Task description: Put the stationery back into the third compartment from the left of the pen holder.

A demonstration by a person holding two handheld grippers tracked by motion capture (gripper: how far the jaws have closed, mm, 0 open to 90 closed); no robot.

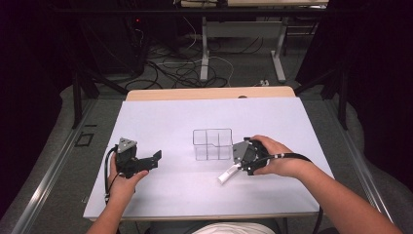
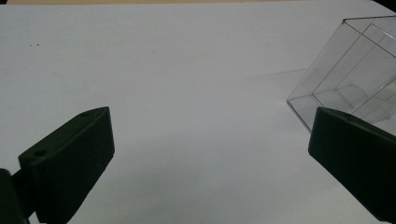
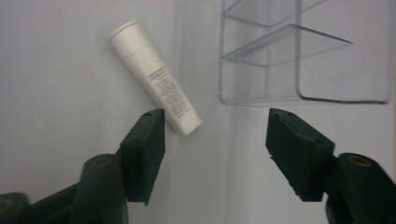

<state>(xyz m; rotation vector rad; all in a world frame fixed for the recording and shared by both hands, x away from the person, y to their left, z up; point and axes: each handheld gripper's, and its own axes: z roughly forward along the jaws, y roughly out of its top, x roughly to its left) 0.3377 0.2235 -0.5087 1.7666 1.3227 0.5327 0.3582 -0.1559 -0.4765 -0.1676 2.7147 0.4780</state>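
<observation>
A small white tube point(image 1: 227, 175) lies on the white table sheet point(image 1: 165, 117), just in front of a clear plastic organizer point(image 1: 213, 144) with several compartments. My right gripper point(image 1: 237, 167) is held low over the tube's near end. In the right gripper view the tube point(image 3: 156, 81) lies slantwise just beyond the left jaw, its end beside that jaw's tip, and the right gripper point(image 3: 215, 116) is open with bare sheet between its pads. The organizer point(image 3: 303, 51) stands close ahead. My left gripper point(image 1: 156, 160) rests at the left, open and empty point(image 2: 210, 114), facing the organizer point(image 2: 355, 74).
The sheet covers a wooden table whose far edge point(image 1: 209, 92) shows at the back. Beyond it lie floor cables point(image 1: 185, 68) and the metal legs of another desk point(image 1: 204, 53). Bare sheet spreads between my two grippers and along the front edge.
</observation>
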